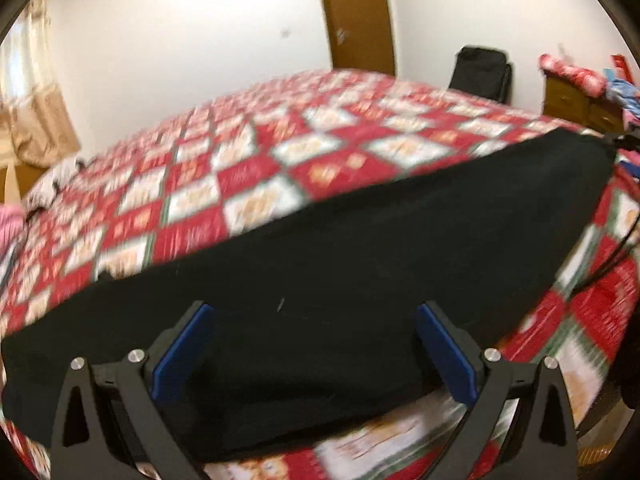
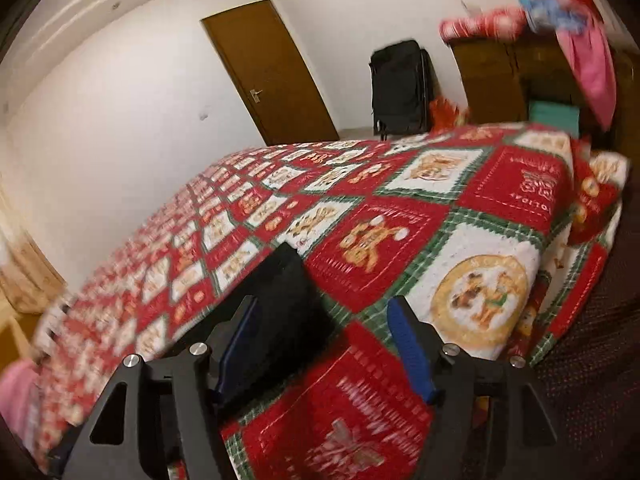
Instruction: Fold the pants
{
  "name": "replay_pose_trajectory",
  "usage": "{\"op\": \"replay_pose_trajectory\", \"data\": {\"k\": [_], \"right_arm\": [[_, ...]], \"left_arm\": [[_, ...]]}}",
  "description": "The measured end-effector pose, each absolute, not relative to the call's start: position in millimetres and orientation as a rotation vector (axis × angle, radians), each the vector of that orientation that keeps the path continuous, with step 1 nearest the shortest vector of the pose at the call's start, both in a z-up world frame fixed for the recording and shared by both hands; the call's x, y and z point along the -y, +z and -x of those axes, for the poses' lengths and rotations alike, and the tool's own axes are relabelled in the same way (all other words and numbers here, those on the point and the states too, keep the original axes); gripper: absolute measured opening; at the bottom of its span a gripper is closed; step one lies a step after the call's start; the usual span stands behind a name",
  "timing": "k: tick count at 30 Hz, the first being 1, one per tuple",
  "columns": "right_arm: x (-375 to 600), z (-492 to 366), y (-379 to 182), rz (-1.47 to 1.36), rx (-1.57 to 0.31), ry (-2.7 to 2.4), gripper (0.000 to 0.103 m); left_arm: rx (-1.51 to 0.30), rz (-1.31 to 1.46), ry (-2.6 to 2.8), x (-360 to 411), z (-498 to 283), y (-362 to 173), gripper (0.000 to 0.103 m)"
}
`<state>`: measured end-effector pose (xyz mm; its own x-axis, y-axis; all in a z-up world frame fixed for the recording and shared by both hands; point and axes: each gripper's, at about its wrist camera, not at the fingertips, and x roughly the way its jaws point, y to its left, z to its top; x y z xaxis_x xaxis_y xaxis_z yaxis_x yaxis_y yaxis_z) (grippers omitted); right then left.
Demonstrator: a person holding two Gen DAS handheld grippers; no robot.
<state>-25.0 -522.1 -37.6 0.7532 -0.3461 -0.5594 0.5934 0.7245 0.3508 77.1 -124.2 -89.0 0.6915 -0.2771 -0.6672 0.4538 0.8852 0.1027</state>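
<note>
Left wrist view shows our left gripper [image 1: 312, 354] with jaws wide, holding nothing, the black pants [image 1: 340, 264] lying flat on the quilt [image 1: 224, 168] between and ahead of the jaws. Our right gripper [image 2: 324, 340] is wide too, a pants end [image 2: 280, 304] just inside its left jaw. We judge both should grab matching corners before lifting, closing fully on both cloth layers, since blur hides the edges

A home bedroom: quilted bed [image 2: 400, 216], wooden door [image 2: 272, 76], dresser [image 2: 492, 80].
</note>
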Motion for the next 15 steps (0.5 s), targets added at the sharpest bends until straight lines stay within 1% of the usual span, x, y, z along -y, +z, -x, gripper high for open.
{"op": "replay_pose_trajectory", "data": {"k": [1, 3, 5, 9, 13, 15], "right_arm": [[513, 21, -38, -0.526, -0.499, -0.522, 0.067], [494, 10, -38, -0.473, -0.541, -0.484, 0.067], [479, 0, -39, -0.46, -0.579, -0.435, 0.067], [470, -4, -41, -0.55, -0.588, -0.371, 0.067], [488, 9, -46, -0.725, -0.532, -0.323, 0.067], [490, 11, -47, -0.757, -0.522, -0.299, 0.067]], "left_arm": [[-0.742, -0.248, -0.415, 118, -81, -98, 0.103], [-0.754, -0.169, -0.43, 108, -81, -101, 0.103], [-0.765, -0.187, -0.442, 108, -79, -98, 0.103], [-0.717, -0.212, -0.449, 94, -70, -85, 0.103], [-0.71, -0.096, -0.343, 51, -82, -77, 0.103], [-0.735, -0.047, -0.286, 33, -96, -81, 0.103]]}}
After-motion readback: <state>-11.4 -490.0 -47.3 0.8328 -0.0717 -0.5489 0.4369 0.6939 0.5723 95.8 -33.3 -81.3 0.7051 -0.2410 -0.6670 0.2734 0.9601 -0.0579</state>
